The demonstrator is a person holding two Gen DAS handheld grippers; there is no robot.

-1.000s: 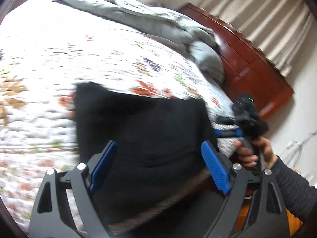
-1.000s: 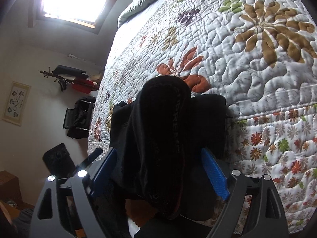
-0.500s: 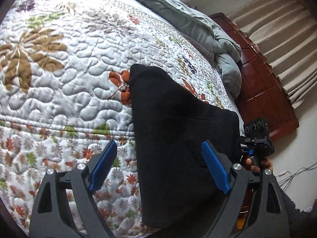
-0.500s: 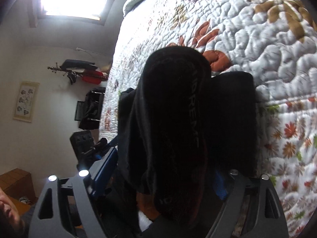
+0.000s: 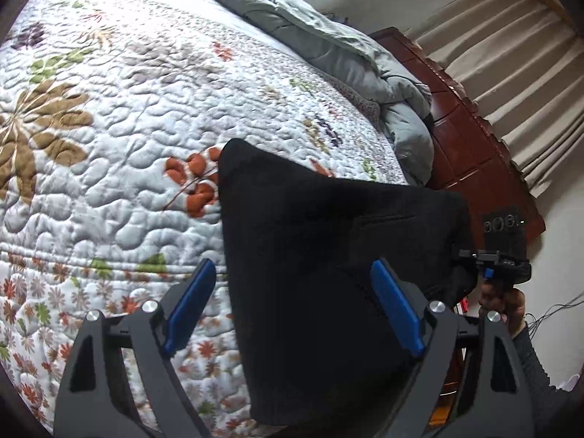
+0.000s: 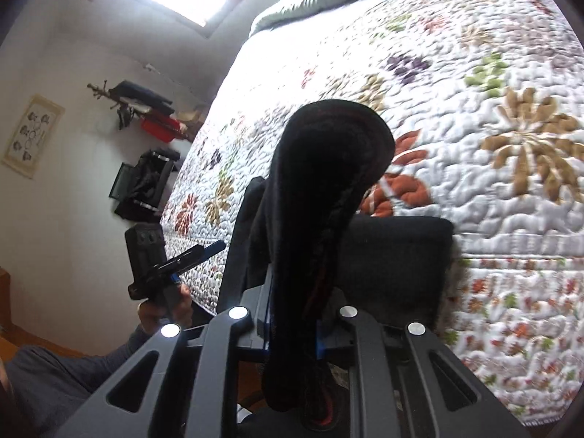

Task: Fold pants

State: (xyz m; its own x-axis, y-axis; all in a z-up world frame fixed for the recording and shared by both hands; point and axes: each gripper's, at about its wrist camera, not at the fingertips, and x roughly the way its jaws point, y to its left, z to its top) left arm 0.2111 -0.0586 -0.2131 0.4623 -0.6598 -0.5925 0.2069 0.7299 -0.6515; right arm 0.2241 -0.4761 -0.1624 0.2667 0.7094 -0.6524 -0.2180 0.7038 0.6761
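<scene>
The black pants (image 5: pixel 321 255) lie over the near edge of the bed, partly folded, reaching onto the quilt. My left gripper (image 5: pixel 292 310) is open, its blue pads on either side of the cloth's left part, not pinching it. My right gripper (image 6: pixel 292 332) is shut on a bunched edge of the pants (image 6: pixel 321 197), which rises in a black hump in front of the camera. The right gripper also shows in the left wrist view (image 5: pixel 500 255) at the pants' right edge. The left gripper shows in the right wrist view (image 6: pixel 175 259), open.
A flowered white quilt (image 5: pixel 109 127) covers the bed. A grey duvet (image 5: pixel 346 54) is bunched at the far end by a dark red wooden headboard (image 5: pixel 474 153). Curtains (image 5: pixel 511 54) hang behind. A rack with clothes (image 6: pixel 146 116) stands by the left wall.
My right gripper has closed on the bunched edge of the pants; it was open a second ago. The left gripper stays open and has swung its view across the bed.
</scene>
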